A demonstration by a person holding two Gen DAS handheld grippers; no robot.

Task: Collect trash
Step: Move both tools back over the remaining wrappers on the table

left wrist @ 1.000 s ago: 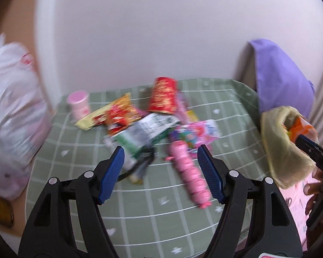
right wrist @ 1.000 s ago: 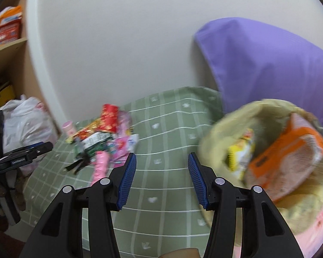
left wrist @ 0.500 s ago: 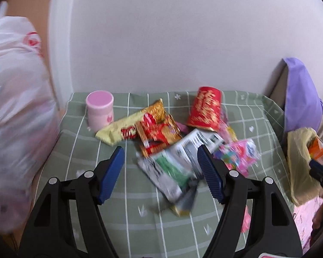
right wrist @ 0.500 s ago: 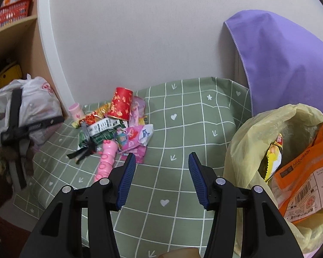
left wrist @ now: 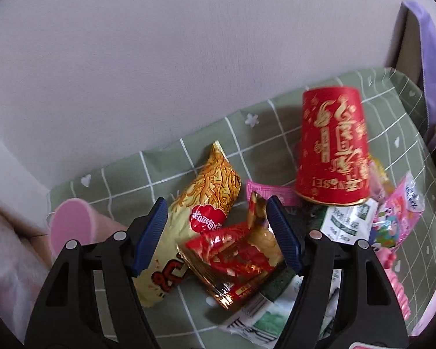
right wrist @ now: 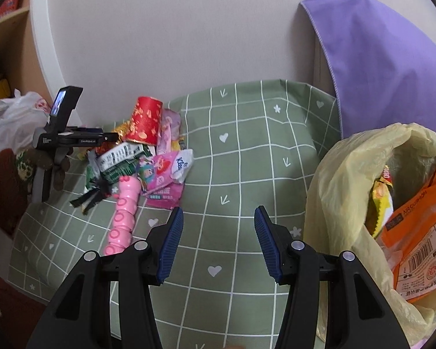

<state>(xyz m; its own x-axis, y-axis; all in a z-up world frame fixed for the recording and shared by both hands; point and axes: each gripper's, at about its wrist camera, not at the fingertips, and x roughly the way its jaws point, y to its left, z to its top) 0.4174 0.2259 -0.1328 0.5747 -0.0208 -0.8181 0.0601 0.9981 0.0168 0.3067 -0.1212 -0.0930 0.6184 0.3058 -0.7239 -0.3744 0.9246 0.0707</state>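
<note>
A pile of trash lies on the green checked cloth (left wrist: 276,133). My left gripper (left wrist: 216,206) hangs open just over it. A crinkled red wrapper (left wrist: 235,253) and a yellow noodle snack packet (left wrist: 209,186) lie between its blue pads, which do not press on them. A red paper cup (left wrist: 332,151) stands upside down to the right. In the right wrist view my right gripper (right wrist: 218,218) is open over bare cloth, with nothing between its fingers. The yellow trash bag (right wrist: 343,174) beside it holds an orange packet (right wrist: 421,232). The left gripper (right wrist: 110,138) shows at the pile's far side.
A pink cup (left wrist: 72,226) stands left of the pile. A white-green wrapper (left wrist: 346,226), a pink tissue pack (right wrist: 171,174) and a pink segmented toy (right wrist: 125,215) lie nearer the bag. A purple cushion (right wrist: 392,72) leans behind the bag. A white plastic bag (right wrist: 11,119) sits at far left.
My left gripper has come down and closer onto the pile, so the red wrapper and noodle packet now lie between its pads. The right gripper has sunk slightly towards the cloth.
</note>
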